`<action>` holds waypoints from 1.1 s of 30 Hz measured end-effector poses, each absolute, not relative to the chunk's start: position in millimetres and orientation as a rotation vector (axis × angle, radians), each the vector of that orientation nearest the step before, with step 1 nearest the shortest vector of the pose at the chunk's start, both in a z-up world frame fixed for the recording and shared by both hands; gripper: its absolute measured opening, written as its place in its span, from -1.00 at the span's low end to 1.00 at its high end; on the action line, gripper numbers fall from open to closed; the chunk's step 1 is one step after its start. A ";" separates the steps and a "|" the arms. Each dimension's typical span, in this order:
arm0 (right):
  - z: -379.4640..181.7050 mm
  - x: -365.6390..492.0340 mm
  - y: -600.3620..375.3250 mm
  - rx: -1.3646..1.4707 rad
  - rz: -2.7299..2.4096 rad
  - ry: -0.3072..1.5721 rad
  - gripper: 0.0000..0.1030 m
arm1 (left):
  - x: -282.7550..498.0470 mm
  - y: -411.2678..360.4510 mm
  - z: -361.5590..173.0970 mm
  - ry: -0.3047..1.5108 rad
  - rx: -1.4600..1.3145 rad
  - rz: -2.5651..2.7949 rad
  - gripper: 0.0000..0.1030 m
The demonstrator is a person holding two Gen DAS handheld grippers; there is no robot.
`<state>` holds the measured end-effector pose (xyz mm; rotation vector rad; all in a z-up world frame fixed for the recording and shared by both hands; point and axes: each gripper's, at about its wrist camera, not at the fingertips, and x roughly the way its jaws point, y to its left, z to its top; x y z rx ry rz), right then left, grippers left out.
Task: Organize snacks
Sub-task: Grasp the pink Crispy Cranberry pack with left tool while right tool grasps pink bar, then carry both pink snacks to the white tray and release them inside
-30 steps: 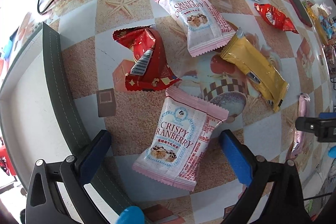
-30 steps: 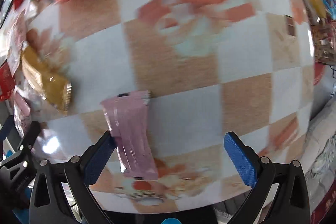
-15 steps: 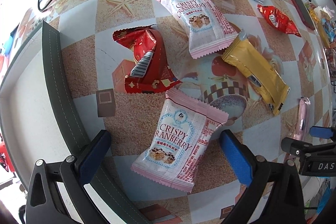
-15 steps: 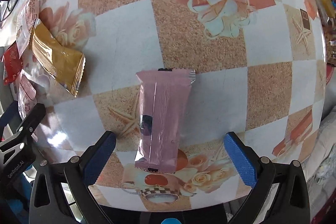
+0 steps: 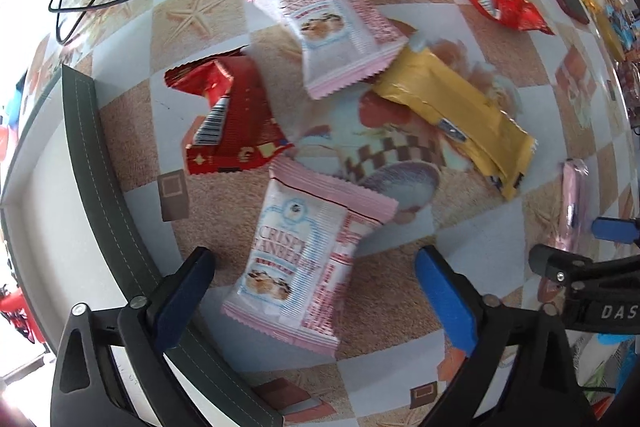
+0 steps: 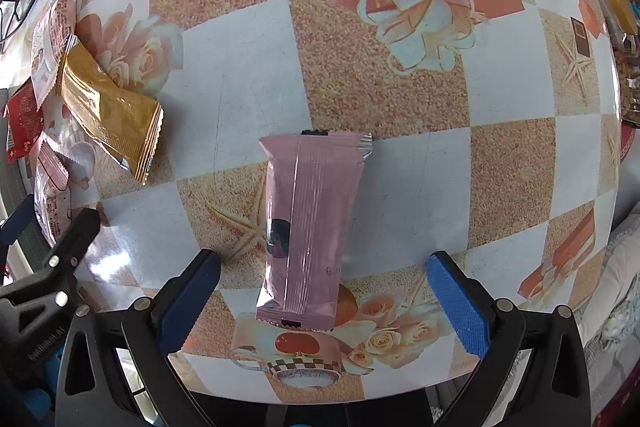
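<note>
Left gripper (image 5: 316,287) wide, jaws just been closing, straddling cranberry packet (image 5: 308,263) untouched. Right gripper (image 6: 324,291) wide over pink bar (image 6: 312,227).

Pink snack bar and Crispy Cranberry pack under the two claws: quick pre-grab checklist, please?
1. Right claw open: ok.
2. Pink snack bar lies between its fingers, untouched: ok.
3. Left claw open, jaws just been closing slightly: ok.
4. Crispy Cranberry pack sits between its fingers, not yet pressed: ok.
5. Red wrapper clear of that pack: cannot tell, their edges nearly meet.
6. Space between the two claws: cannot tell, they look close.
</note>
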<state>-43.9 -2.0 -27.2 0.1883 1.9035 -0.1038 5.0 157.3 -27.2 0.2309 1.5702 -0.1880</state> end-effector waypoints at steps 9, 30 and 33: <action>-1.7 -42.5 6.9 0.088 -0.036 1.848 -0.48 | 2.6 126.3 -8.5 1.561 0.221 -0.225 -0.15; 5.5 -45.2 -0.8 0.127 0.046 1.804 -0.49 | -25.7 164.2 -3.8 1.596 0.135 -0.224 -0.20; 12.4 -43.3 -4.9 0.171 0.069 1.787 -0.49 | -31.0 177.6 -1.4 1.597 0.094 -0.215 -0.20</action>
